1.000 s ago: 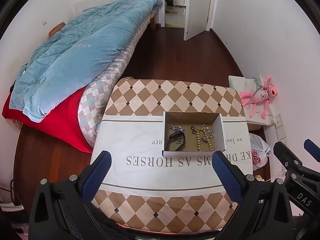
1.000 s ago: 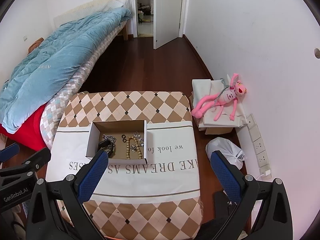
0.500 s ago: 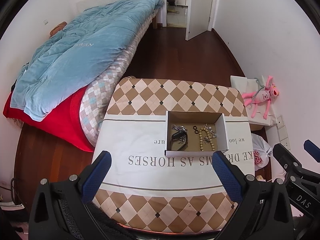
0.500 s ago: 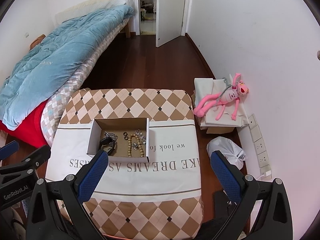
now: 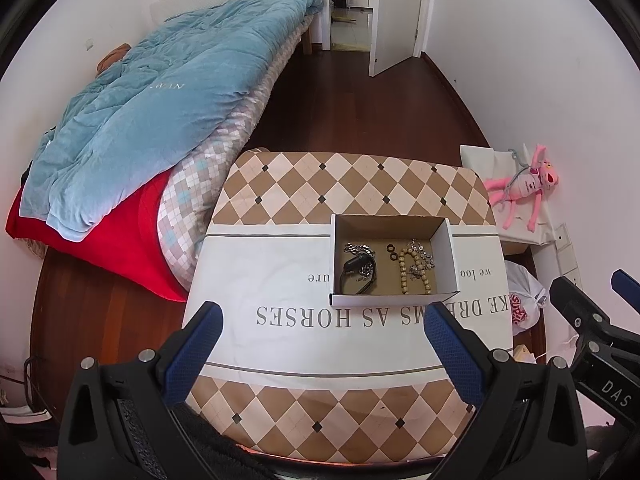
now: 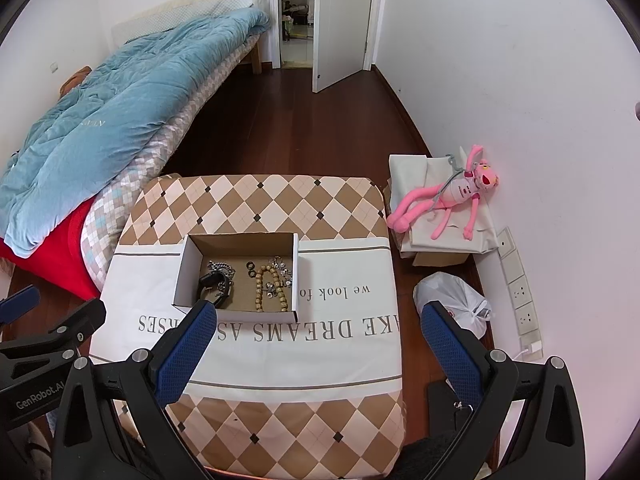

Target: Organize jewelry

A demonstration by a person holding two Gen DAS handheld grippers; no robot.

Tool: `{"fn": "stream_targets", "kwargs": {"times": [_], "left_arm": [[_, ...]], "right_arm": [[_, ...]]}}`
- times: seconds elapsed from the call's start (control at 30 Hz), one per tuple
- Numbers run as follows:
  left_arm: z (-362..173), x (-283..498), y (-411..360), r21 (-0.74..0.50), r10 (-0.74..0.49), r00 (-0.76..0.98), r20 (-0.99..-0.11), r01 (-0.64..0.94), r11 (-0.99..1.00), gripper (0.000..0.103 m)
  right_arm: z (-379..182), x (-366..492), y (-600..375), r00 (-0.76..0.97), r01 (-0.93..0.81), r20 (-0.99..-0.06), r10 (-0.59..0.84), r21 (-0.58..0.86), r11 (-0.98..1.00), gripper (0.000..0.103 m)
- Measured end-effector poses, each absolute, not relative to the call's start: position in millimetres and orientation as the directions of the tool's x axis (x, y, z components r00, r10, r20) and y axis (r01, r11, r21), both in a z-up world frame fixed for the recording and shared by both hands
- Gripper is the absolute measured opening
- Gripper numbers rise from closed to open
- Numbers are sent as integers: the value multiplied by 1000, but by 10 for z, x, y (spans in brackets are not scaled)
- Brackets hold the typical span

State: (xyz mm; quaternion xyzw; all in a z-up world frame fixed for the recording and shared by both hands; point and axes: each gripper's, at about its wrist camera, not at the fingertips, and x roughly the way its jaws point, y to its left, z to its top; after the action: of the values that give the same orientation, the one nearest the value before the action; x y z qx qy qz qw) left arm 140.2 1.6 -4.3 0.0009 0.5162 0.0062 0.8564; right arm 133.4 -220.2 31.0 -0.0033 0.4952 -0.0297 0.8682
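Note:
An open white cardboard box [image 5: 394, 300] [image 6: 184, 276] sits on the cloth-covered table [image 5: 280, 272] [image 6: 344, 336]. Inside lie a silver chain [image 5: 358, 249] [image 6: 219, 267], a black band [image 5: 354, 276] [image 6: 212, 282], two small black rings [image 5: 391, 252] [image 6: 251, 269], a wooden bead bracelet [image 5: 414, 270] [image 6: 269, 286] and a sparkly silver piece [image 5: 422, 251] [image 6: 281, 268]. My left gripper [image 5: 324, 326] is open and empty, held above the table's near side. My right gripper [image 6: 316, 328] is open and empty, to the right of the left one.
A bed with a blue quilt [image 5: 152, 112] [image 6: 100, 136] stands left of the table. A pink plush toy [image 5: 524, 188] [image 6: 448, 204] lies on folded cloth at the right wall. A white plastic bag [image 6: 454, 300] and wall sockets [image 6: 520, 292] are on the right.
Both views have shifted slightly: the box and table sit a little further right in each view than a second ago. Nothing on the table has moved.

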Motion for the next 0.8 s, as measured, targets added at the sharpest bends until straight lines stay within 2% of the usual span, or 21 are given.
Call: {"fn": "stream_targets", "kwargs": {"times": [0.8], "left_arm": [[5, 1396, 11, 11, 12, 480, -877, -4, 1000, 103]], "right_arm": [[249, 1289, -2191, 503, 41, -863, -51, -35, 999, 103]]}}
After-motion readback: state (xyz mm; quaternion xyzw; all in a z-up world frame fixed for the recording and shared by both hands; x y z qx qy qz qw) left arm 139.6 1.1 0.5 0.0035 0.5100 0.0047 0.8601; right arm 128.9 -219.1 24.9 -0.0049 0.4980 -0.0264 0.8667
